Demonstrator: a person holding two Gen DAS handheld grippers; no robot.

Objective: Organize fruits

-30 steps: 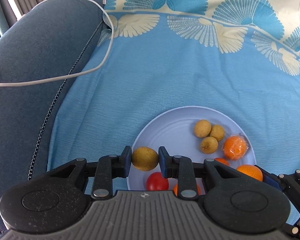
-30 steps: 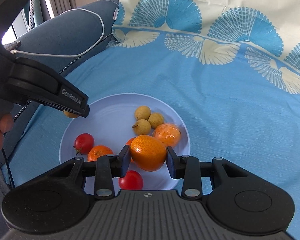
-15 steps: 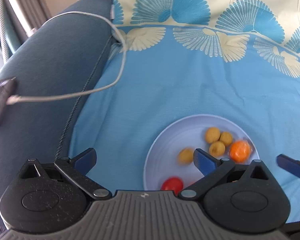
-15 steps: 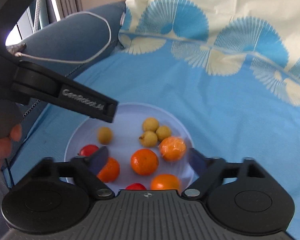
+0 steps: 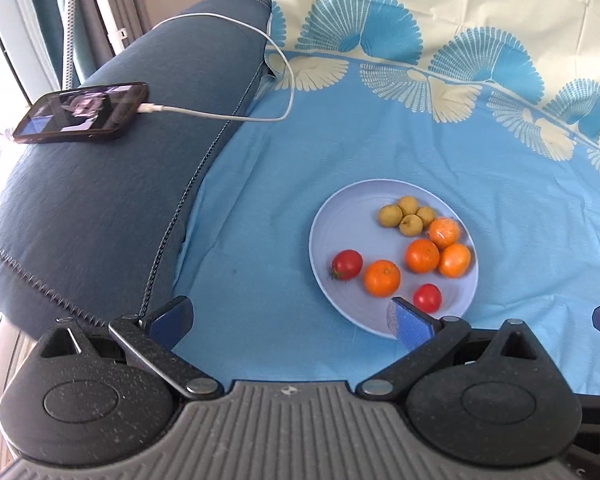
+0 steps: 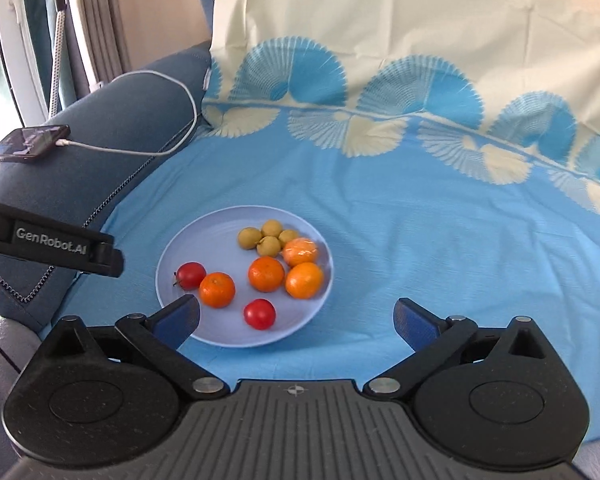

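A pale blue plate [image 5: 328, 220] [image 6: 204, 236] lies on the blue patterned cloth. On it sit several small yellow-brown longans [image 5: 406, 216] [image 6: 268, 236], several oranges [image 5: 422, 255] [image 6: 266, 274] and two red tomatoes [image 5: 346, 264] [image 6: 259, 313]. My left gripper [image 5: 290, 316] is open and empty, raised above the cloth just left of the plate's near rim. My right gripper [image 6: 296, 318] is open and empty, raised over the plate's near edge. The left gripper's finger also shows in the right wrist view [image 6: 60, 246].
A dark blue sofa arm [image 5: 100, 184] [image 6: 100, 132] rises at the left. A phone [image 5: 82, 112] [image 6: 30, 144] lies on it, plugged into a white cable [image 5: 260, 116] [image 6: 140, 152]. The cream cloth back [image 6: 380, 20] stands behind.
Both grippers have opened, letting a longan and an orange go onto the plate, and have pulled back and up away from it.
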